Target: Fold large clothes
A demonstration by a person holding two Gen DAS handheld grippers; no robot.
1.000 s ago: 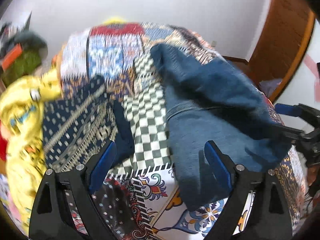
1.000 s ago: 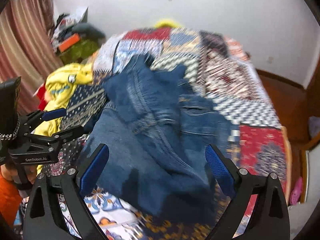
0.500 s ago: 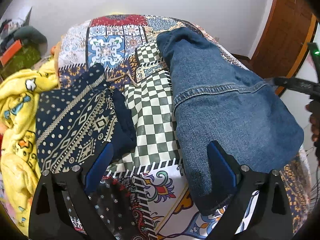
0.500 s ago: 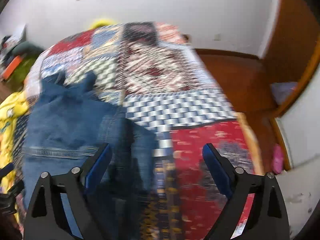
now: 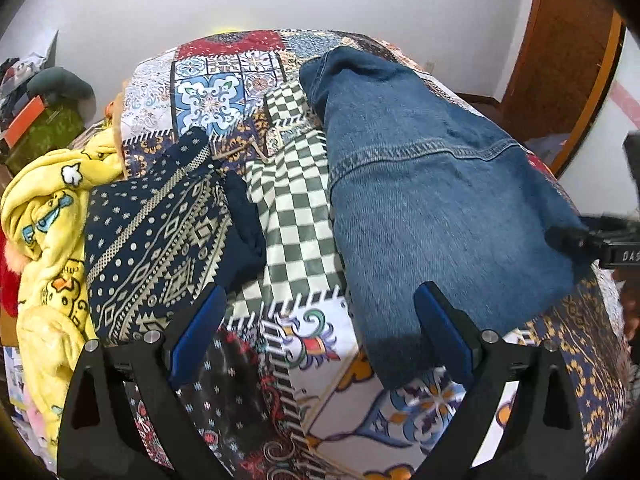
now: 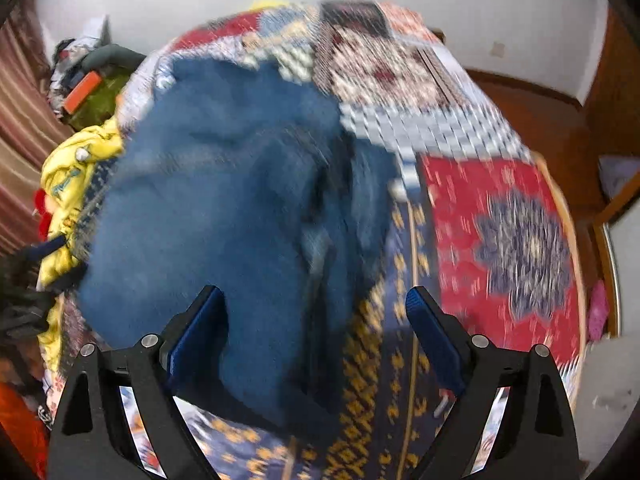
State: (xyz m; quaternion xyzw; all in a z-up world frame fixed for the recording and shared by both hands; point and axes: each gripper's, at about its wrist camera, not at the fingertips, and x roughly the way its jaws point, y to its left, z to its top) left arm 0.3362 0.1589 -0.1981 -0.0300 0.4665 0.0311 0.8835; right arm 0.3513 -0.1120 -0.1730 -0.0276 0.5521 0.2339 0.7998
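Observation:
A blue denim garment (image 5: 432,200) lies folded lengthwise on the patchwork bedspread (image 5: 296,208), right of centre in the left wrist view. It also shows, blurred, in the right wrist view (image 6: 224,208). My left gripper (image 5: 320,332) is open and empty above the near edge of the bed, with the denim's near end by its right finger. My right gripper (image 6: 312,336) is open and empty just over the denim's near right edge. The right gripper's body shows at the right edge of the left wrist view (image 5: 600,240).
A folded navy patterned cloth (image 5: 160,236) lies left of the denim. A yellow printed blanket (image 5: 48,216) is heaped at the bed's left edge. Clutter with an orange box (image 5: 24,120) stands at the far left. A wooden door (image 5: 560,48) is at the right.
The denim has been laid down flat and let go by the right gripper. The right gripper swung right and then back over the denim's edge. The left gripper barely moved.

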